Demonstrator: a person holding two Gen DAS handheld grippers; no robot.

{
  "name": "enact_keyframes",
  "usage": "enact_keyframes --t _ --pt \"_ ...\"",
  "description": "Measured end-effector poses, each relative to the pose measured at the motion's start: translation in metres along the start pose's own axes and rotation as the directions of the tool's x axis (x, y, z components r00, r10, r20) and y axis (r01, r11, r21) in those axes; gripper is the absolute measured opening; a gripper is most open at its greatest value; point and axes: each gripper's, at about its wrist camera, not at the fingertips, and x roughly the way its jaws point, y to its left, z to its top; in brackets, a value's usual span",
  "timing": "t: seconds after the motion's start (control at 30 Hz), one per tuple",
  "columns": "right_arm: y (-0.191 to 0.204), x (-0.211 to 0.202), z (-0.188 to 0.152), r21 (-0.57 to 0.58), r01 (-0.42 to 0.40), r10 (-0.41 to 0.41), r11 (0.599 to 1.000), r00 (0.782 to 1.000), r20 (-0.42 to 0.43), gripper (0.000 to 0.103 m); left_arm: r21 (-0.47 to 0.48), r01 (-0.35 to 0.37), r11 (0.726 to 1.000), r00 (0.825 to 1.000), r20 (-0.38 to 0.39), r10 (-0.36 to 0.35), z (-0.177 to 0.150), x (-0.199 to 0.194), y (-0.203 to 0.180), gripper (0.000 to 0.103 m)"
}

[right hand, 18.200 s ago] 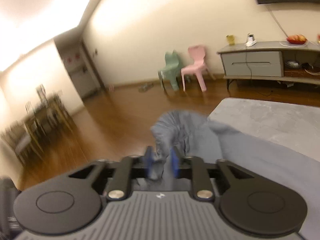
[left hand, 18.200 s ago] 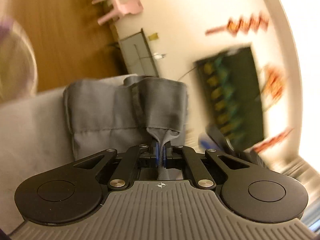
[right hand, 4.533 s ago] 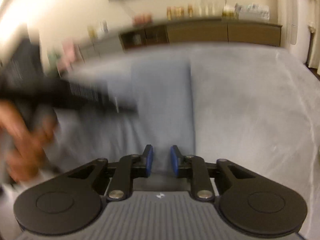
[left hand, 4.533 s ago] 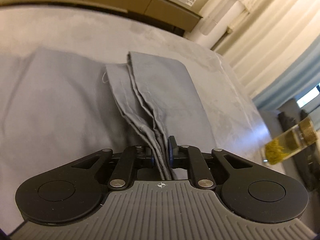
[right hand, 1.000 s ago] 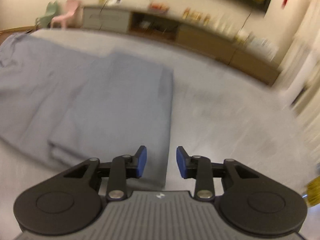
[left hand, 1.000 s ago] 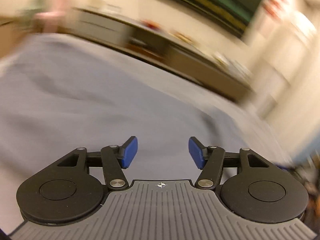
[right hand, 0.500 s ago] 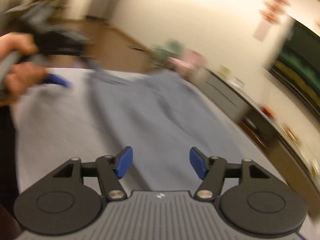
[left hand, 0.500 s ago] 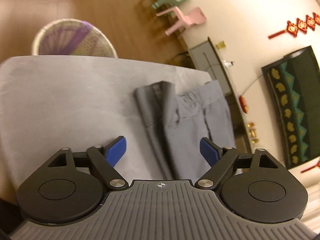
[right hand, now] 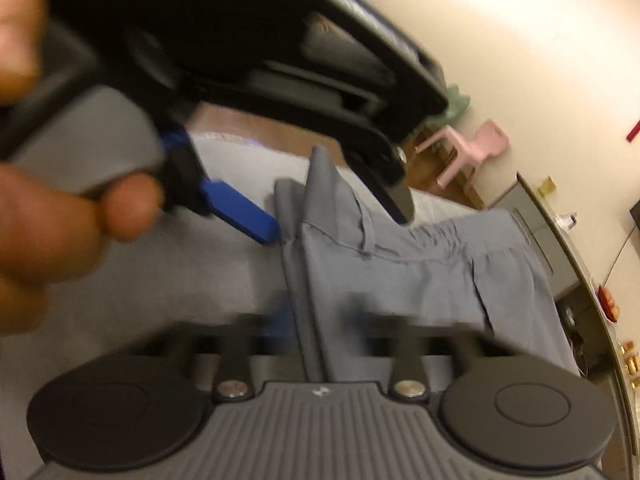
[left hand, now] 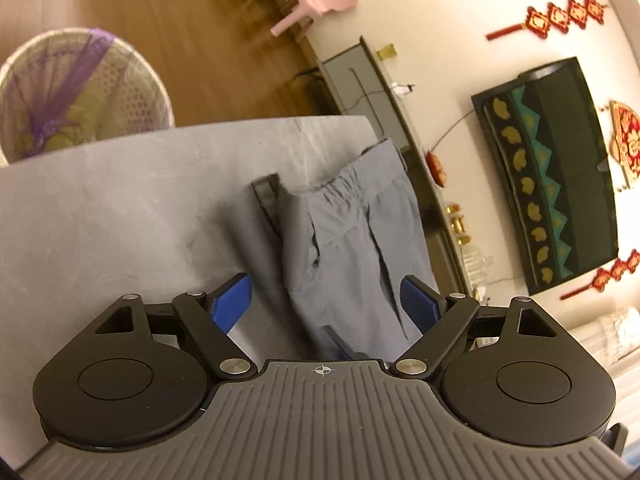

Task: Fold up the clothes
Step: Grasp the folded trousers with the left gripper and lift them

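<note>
Grey trousers (left hand: pixel 352 248) lie lengthwise on a grey table (left hand: pixel 120 216), waistband at the far end. My left gripper (left hand: pixel 326 300) is open, its blue pads wide apart on either side of the trousers' near part, holding nothing. In the right wrist view the trousers (right hand: pixel 420 276) lie ahead, their folded left edge running between my right gripper's (right hand: pixel 316 320) blurred fingers, which stand apart. The left gripper (right hand: pixel 328 208) shows there from the side, hovering over the waistband end, one blue pad (right hand: pixel 240 212) near the fabric edge.
A woven laundry basket (left hand: pixel 76 96) with purple cloth stands on the wood floor beyond the table's left. Pink (left hand: pixel 312 4) and green chairs and a low cabinet (left hand: pixel 360 80) line the far wall. A hand (right hand: pixel 48 216) fills the right view's left side.
Both grippers have come closer to the trousers' waistband end. The right gripper's fingers have moved in, from wide apart to straddling the folded edge; the left stays wide open.
</note>
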Motion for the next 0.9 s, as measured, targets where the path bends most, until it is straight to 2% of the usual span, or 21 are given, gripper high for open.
enact_keyframes --t 0.1,0.23,0.27,0.33,0.37,0.43,0.47,0.5,0.57,0.6,0.67,0.7,0.77,0.83,0.9 --pt "-0.005 -0.006 -0.001 0.018 0.026 -0.027 0.999 0.999 0.038 0.004 0.013 0.014 1.0 1.0 0.007 -0.014 -0.003 0.001 -0.005 0.09" --pt "-0.011 -0.017 -0.004 0.071 -0.022 0.017 0.997 0.998 0.061 0.003 0.032 0.021 0.999 1.0 0.008 -0.021 -0.005 0.015 -0.014 0.091" --pt "-0.013 -0.018 -0.006 0.078 -0.038 0.033 0.996 0.998 0.062 0.003 0.041 0.012 0.999 1.0 0.011 -0.013 -0.005 0.02 -0.016 0.083" --pt "-0.014 -0.019 -0.008 0.089 -0.069 0.063 0.994 0.996 0.064 0.003 0.075 -0.013 0.997 1.0 0.011 0.012 -0.006 0.029 -0.022 0.041" --pt "-0.016 -0.018 -0.01 0.095 -0.083 0.077 0.992 0.995 0.064 0.003 0.105 -0.029 0.994 0.999 0.018 0.027 -0.007 0.029 -0.028 0.002" --pt "-0.027 -0.021 -0.014 0.131 -0.138 0.131 0.982 0.99 0.055 0.005 0.164 -0.061 0.985 0.998 0.035 0.056 -0.009 0.029 -0.039 0.001" --pt "-0.034 -0.024 -0.015 0.155 -0.18 0.175 0.971 0.984 0.044 0.014 0.193 -0.077 0.978 0.997 0.044 0.07 -0.009 0.029 -0.045 0.0" --pt "-0.048 -0.031 -0.018 0.194 -0.211 0.204 0.958 0.977 0.054 0.031 0.222 -0.093 0.971 0.995 0.054 0.083 -0.01 0.03 -0.05 0.0" --pt "-0.087 -0.051 -0.027 0.315 -0.239 0.212 0.918 0.97 0.115 0.052 0.278 -0.126 0.952 0.991 0.074 0.11 -0.011 0.03 -0.062 0.0" --pt "-0.107 -0.061 -0.031 0.385 -0.251 0.211 0.888 0.967 0.143 0.049 0.305 -0.143 0.941 0.989 0.085 0.122 -0.012 0.03 -0.067 0.0" --pt "-0.151 -0.062 -0.04 0.525 -0.218 0.161 0.823 0.975 0.152 0.047 0.355 -0.163 0.921 0.985 0.108 0.133 -0.016 0.03 -0.077 0.0" --pt "-0.171 -0.052 -0.043 0.576 -0.174 0.131 0.799 0.985 0.116 0.037 0.373 -0.155 0.915 0.986 0.12 0.118 -0.021 0.03 -0.081 0.0" --pt "-0.206 -0.016 -0.048 0.639 -0.054 0.084 0.767 0.996 -0.018 0.025 0.415 -0.137 0.899 0.986 0.144 0.083 -0.032 0.029 -0.088 0.0" --pt "-0.229 0.028 -0.058 0.658 0.032 0.082 0.752 0.986 -0.142 0.02 0.477 -0.114 0.872 0.985 0.167 0.037 -0.042 0.024 -0.097 0.0" --pt "-0.236 0.063 -0.07 0.664 0.091 0.095 0.743 0.966 -0.239 0.011 0.545 -0.092 0.834 0.983 0.185 -0.013 -0.054 0.019 -0.107 0.0"
